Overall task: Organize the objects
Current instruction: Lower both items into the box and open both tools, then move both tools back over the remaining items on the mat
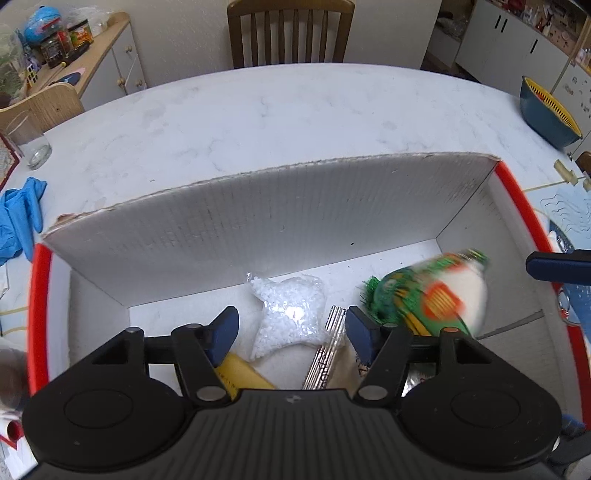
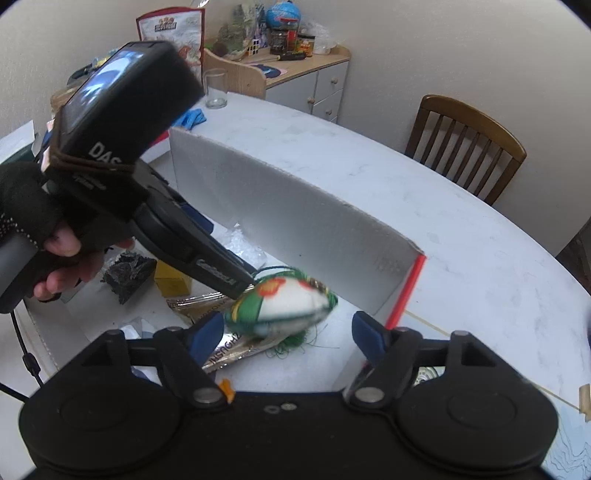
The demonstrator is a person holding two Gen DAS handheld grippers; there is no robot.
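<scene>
Two tools, left (image 1: 291, 328) and right (image 2: 288, 338), agape, empty; one green-white pouch (image 2: 286, 304) loose in one box (image 1: 258, 218).

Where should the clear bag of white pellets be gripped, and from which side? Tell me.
Likely across the narrow middle of the pellet bag, straight down from above: it lies flat in the box, walled in by cardboard.

A wooden chair (image 1: 290, 31) stands pushed in at the far side of the marble counter (image 1: 258, 122). An empty drinking glass (image 1: 31, 142) sits near the counter's left edge, with crumpled blue gloves (image 1: 18, 218) close by. At the right edge sits a blue bowl (image 1: 546, 110) with a yellow strainer inside. A cluttered sideboard (image 2: 306, 74) lines the wall.
</scene>
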